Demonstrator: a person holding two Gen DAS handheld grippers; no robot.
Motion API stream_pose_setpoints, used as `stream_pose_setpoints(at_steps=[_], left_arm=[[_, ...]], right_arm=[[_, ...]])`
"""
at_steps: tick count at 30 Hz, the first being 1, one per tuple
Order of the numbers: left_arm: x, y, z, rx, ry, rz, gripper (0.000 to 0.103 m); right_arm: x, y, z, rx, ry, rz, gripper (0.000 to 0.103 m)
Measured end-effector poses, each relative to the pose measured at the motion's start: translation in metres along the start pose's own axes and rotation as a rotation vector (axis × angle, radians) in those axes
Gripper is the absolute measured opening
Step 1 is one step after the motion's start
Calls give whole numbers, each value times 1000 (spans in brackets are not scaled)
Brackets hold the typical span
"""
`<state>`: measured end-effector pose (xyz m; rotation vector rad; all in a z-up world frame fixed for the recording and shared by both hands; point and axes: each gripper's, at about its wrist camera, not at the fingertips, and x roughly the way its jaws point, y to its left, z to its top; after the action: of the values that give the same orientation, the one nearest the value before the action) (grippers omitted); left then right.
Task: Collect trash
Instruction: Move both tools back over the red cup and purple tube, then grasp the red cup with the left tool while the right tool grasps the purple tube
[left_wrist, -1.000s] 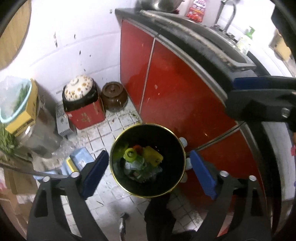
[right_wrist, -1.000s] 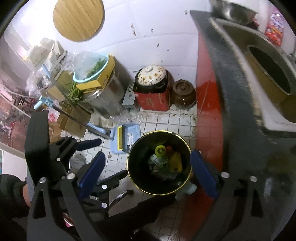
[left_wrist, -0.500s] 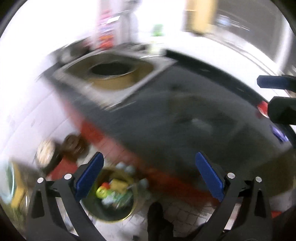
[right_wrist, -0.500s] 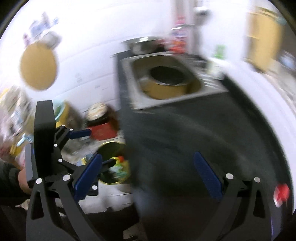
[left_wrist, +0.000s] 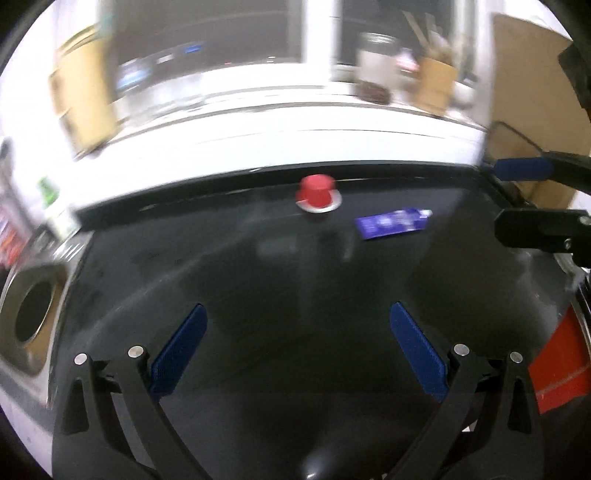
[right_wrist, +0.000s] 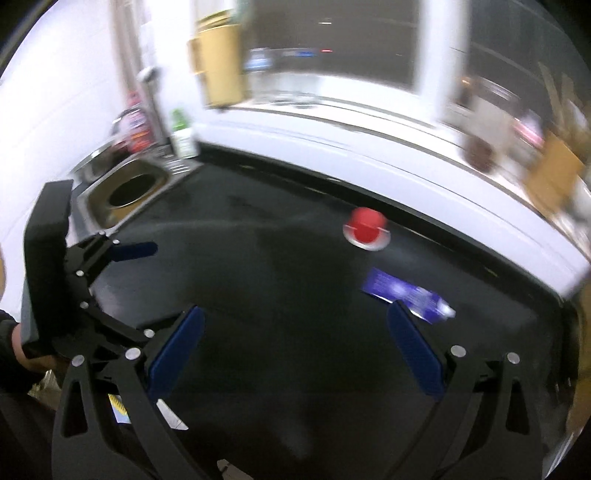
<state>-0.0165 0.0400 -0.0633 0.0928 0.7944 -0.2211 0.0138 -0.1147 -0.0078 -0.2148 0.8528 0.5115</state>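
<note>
- Now both claws hang over the dark counter (left_wrist: 280, 302), each spread wide with nothing between its blue pads.
- Left claw (left_wrist: 297, 334): the red cap (left_wrist: 317, 195) lies straight ahead of it, close to the counter's far edge under the white sill, well apart from the fingertips.
- Just to the right of the red cap and slightly nearer the claws lies the blue wrapper (left_wrist: 391, 223), flat on the counter; its long axis runs roughly crosswise to the left claw's fingers, with its pale end pointing away from the cap.
- Right claw (right_wrist: 295, 341): in its own view the blue wrapper (right_wrist: 404, 295) sits just beyond the tip of its right finger, while the red cap (right_wrist: 365, 228) lies farther out, beyond the wrapper and a little to the left.
- My reading: the right claw is the nearer one to the wrapper and would need a small shift to the right to bring it between the pads; with the wrapper lying flat, closing across its short width looks the surer bite.
- For the cap, neither claw is close, though the left one is lined up on it.
- On the far side of the cap from the wrapper, the sink (right_wrist: 127, 192) is set into the counter, well away from both pieces of trash.
- Both views are smeared by motion, so finer detail on the wrapper and cap cannot be told.
</note>
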Motion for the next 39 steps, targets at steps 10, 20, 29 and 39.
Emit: stream_pose_setpoints(at_steps=[10,20,29,39], left_arm=[[23,-58,21,98,41,-75,96],[51,-61,41,123,71,-74,96],[118,-59,80,143,90,-46,96],[226,-46,120,166,156,-37,96]], right_arm=[[-25,-62,-48,124,1,-58,96],[-1,-91,-52,132,48,-2,96],[36,-123,-36,107,90,22,96],[122,-155,-16,-32,212,77,96]])
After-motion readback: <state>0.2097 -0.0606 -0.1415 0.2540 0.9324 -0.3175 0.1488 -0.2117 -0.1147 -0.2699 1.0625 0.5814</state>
